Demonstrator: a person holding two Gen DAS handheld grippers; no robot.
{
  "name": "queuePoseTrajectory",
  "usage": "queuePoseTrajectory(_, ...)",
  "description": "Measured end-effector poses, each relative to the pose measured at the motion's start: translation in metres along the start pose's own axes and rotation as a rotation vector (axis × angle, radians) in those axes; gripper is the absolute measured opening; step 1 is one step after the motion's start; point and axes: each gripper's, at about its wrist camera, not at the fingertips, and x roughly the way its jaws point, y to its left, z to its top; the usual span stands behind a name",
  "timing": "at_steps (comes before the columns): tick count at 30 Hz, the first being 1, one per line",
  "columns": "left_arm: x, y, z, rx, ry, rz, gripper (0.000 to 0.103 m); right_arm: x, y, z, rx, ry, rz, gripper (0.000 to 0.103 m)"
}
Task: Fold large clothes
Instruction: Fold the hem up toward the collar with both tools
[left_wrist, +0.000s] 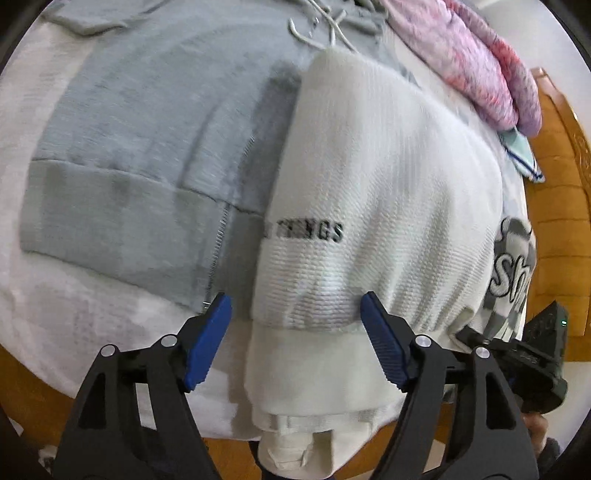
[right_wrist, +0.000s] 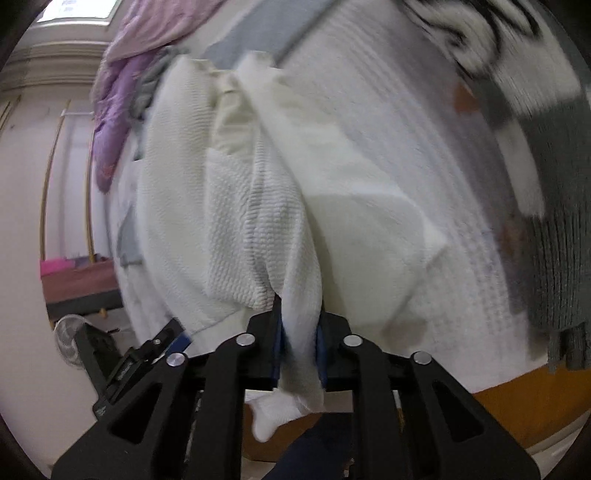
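Left wrist view: left tongs (left_wrist: 295, 317) apart over white-covered bed (left_wrist: 55, 302); right tongs (right_wrist: 300, 332) clamp white sweater (right_wrist: 229, 206).

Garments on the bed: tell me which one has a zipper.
The grey hoodie, lying flat left of the white sweater; its zipper runs along its front edge. The white one bears printed letters instead.

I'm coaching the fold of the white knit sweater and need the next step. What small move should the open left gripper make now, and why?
Probably ease the left gripper down and close it on the white sweater hem. Its jaws stand open astride the ribbed hem without pressing it, while the right gripper is already clamped on a bunch of the same fabric. A second grip would likely let both hands carry the fold.
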Motion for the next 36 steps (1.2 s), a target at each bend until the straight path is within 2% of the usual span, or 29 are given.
queuePoseTrajectory(1, 0.004, -0.002, 0.000, 0.004, 0.007, 0.009, 0.073, -0.003, -0.013, 0.003, 0.045, -0.008, -0.049, 0.024)
queuePoseTrajectory(3, 0.011, -0.004, -0.001, 0.021, 0.019, 0.036, 0.074, -0.010, -0.026, 0.000, 0.107, -0.024, -0.050, 0.024)
queuePoseTrajectory(5, 0.016, -0.006, 0.000, 0.047, 0.033, 0.055, 0.075, -0.023, -0.022, -0.006, 0.075, -0.026, -0.092, 0.024)
queuePoseTrajectory(7, 0.018, -0.008, 0.001, 0.085, 0.035, 0.078, 0.079, -0.038, -0.007, -0.010, 0.028, -0.059, -0.117, 0.024)
queuePoseTrajectory(9, 0.019, -0.011, 0.001, 0.111, 0.034, 0.091, 0.079, -0.057, 0.024, -0.013, -0.049, -0.128, -0.126, 0.024)
queuePoseTrajectory(11, 0.019, -0.009, 0.001, 0.098, 0.047, 0.086, 0.079, -0.070, 0.057, -0.015, -0.136, -0.189, -0.087, 0.024)
queuePoseTrajectory(14, 0.018, -0.010, 0.002, 0.086, 0.057, 0.095, 0.079, -0.048, 0.097, -0.006, -0.257, -0.147, 0.009, 0.023)
queuePoseTrajectory(15, 0.018, -0.009, 0.001, 0.085, 0.058, 0.098, 0.080, -0.035, 0.100, -0.001, -0.272, -0.132, 0.007, 0.023)
queuePoseTrajectory(16, 0.019, -0.011, 0.003, 0.079, 0.060, 0.097, 0.080, -0.015, 0.098, 0.007, -0.267, -0.119, -0.041, 0.023)
queuePoseTrajectory(18, 0.020, -0.007, 0.004, 0.043, 0.077, 0.078, 0.081, 0.018, 0.072, 0.022, -0.209, -0.076, -0.110, 0.017)
queuePoseTrajectory(21, 0.018, 0.005, 0.011, -0.022, 0.103, 0.041, 0.082, 0.022, 0.047, 0.028, -0.084, -0.059, -0.017, 0.015)
queuePoseTrajectory(23, 0.013, 0.008, 0.012, -0.038, 0.098, 0.029, 0.082, 0.002, 0.048, 0.017, -0.068, -0.078, 0.018, 0.020)
queuePoseTrajectory(25, 0.005, 0.010, 0.014, -0.043, 0.080, 0.015, 0.082, -0.017, 0.041, 0.000, -0.043, -0.115, 0.038, 0.043)
queuePoseTrajectory(26, 0.002, 0.011, 0.016, -0.045, 0.070, 0.003, 0.082, -0.020, 0.040, -0.005, -0.030, -0.125, 0.043, 0.063)
queuePoseTrajectory(27, 0.000, 0.011, 0.018, -0.048, 0.067, -0.004, 0.083, -0.021, 0.037, -0.013, -0.015, -0.125, 0.026, 0.071)
queuePoseTrajectory(29, 0.002, 0.013, 0.021, -0.046, 0.083, -0.006, 0.084, -0.013, 0.026, -0.022, -0.008, -0.093, 0.015, 0.073)
queuePoseTrajectory(31, 0.007, 0.010, 0.024, -0.018, 0.110, 0.024, 0.084, 0.004, 0.013, -0.031, 0.032, -0.057, -0.001, 0.073)
queuePoseTrajectory(36, 0.016, -0.001, 0.026, 0.087, 0.149, 0.056, 0.083, 0.034, -0.027, -0.034, 0.177, -0.009, 0.115, 0.073)
